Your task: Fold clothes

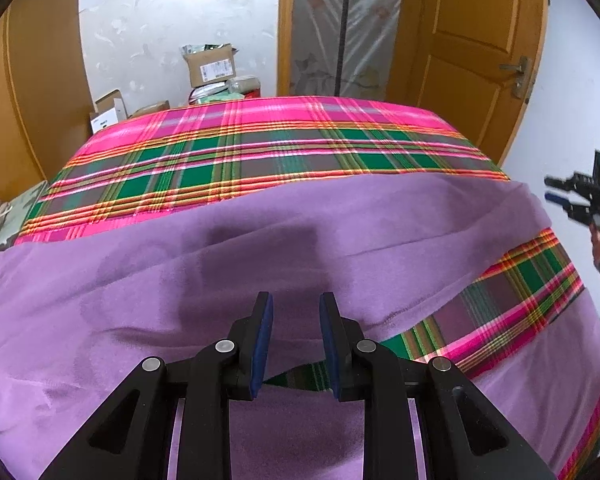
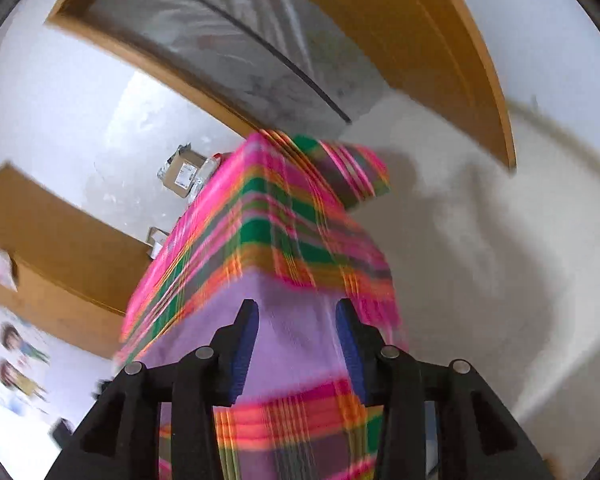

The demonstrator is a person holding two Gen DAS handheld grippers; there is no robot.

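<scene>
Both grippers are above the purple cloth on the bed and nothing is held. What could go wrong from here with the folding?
1. The purple cloth lies wrinkled, with a plaid gap between its parts, so a fold may come out crooked.
2. The left gripper hangs open over one hem; it might also pinch the plaid sheet beneath.
3. The right gripper view is blurred, so it may miss its edge.

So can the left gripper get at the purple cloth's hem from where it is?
Probably yes. The left gripper hangs just over the purple cloth with jaws apart, the hem lies close beside its right finger, and nothing sits between them.
</scene>
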